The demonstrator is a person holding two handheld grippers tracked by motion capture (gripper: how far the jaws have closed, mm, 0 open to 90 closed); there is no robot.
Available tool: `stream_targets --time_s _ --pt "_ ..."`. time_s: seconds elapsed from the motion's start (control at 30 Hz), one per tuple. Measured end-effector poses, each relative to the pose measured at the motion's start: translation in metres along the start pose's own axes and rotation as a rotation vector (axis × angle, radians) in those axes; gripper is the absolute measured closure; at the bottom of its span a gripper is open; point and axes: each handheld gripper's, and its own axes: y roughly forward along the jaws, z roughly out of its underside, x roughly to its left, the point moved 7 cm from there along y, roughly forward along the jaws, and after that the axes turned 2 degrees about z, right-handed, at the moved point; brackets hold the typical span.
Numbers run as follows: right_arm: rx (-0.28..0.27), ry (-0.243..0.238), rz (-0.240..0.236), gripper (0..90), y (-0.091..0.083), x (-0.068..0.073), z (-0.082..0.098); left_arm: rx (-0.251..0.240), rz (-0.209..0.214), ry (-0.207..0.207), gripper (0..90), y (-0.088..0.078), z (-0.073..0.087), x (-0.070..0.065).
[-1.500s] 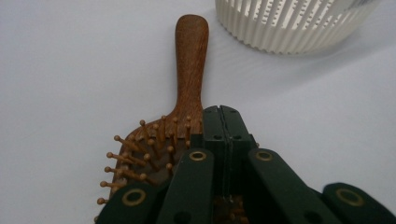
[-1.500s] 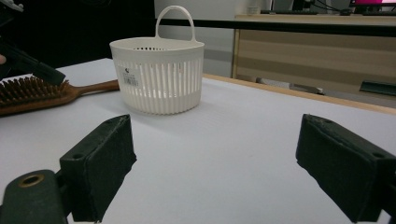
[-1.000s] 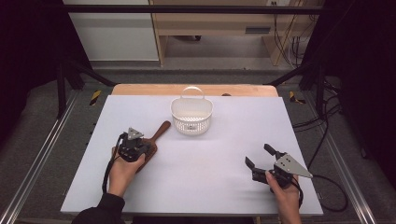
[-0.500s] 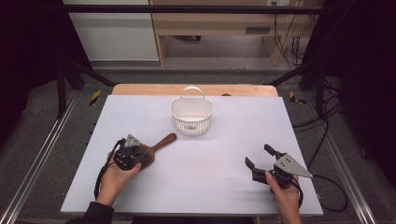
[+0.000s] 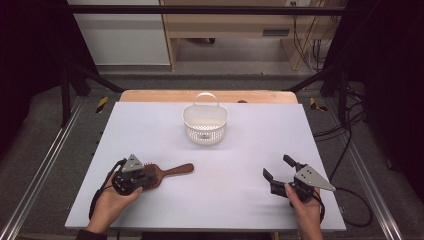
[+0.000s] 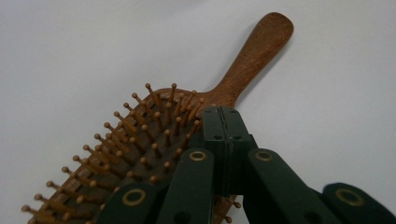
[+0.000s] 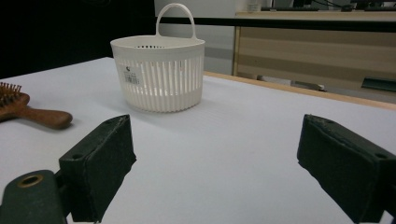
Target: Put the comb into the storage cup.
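Observation:
A wooden hairbrush (image 5: 172, 171) lies bristles-up on the white table (image 5: 240, 150) at the near left, its handle pointing right. My left gripper (image 5: 150, 176) is shut, jaws pressed together over the bristled head. In the left gripper view the closed tips (image 6: 224, 116) rest on the bristles near the neck of the hairbrush (image 6: 252, 60); whether a bristle is pinched I cannot tell. My right gripper (image 5: 278, 167) stands open near the table's front right with nothing between its jaws. The right gripper view looks between them (image 7: 215, 154) at the hairbrush handle (image 7: 44, 117).
A white slotted basket (image 5: 205, 125) with a loop handle stands at the middle back of the table, also in the right gripper view (image 7: 159, 74). A wooden strip (image 5: 150, 96) edges the far side. Cables (image 5: 350, 200) trail off the right edge.
My left hand has drawn back toward the near left with the hairbrush under it. The brush has swung from pointing up at the basket to lying level, handle to the right. The right gripper kept still.

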Motion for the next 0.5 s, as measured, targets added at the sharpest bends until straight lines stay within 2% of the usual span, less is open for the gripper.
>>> stream_targets --time_s 0.07,0.2,0.23,0.27,0.33,0.37,0.43,0.5 --pt "-0.006 0.016 0.015 11.0 -0.001 -0.005 0.000 -0.029 0.007 -0.016 89.9 -0.005 0.007 0.000" --pt "-0.012 0.030 0.014 11.0 -0.003 -0.006 0.000 -0.049 -0.002 -0.029 89.9 -0.010 0.012 0.001" --pt "-0.011 0.022 0.015 11.3 -0.002 -0.005 0.000 -0.060 -0.008 -0.036 89.9 -0.011 0.013 0.002" --pt "-0.001 0.004 0.006 11.6 -0.001 -0.002 0.000 -0.092 -0.025 -0.059 89.9 -0.013 0.015 0.004" --pt "0.021 -0.014 -0.004 11.5 0.001 0.003 0.003 -0.114 -0.029 -0.073 89.9 -0.014 0.018 0.005" --pt "0.021 -0.014 -0.004 11.5 0.001 0.003 0.003 -0.114 -0.029 -0.073 89.9 -0.014 0.018 0.005" --pt "0.028 -0.018 -0.012 11.3 0.004 0.005 0.004 -0.146 -0.025 -0.105 89.9 -0.015 0.019 0.006" --pt "0.031 -0.019 -0.011 11.2 0.003 0.005 0.004 -0.151 -0.030 -0.107 89.9 -0.015 0.019 0.006"
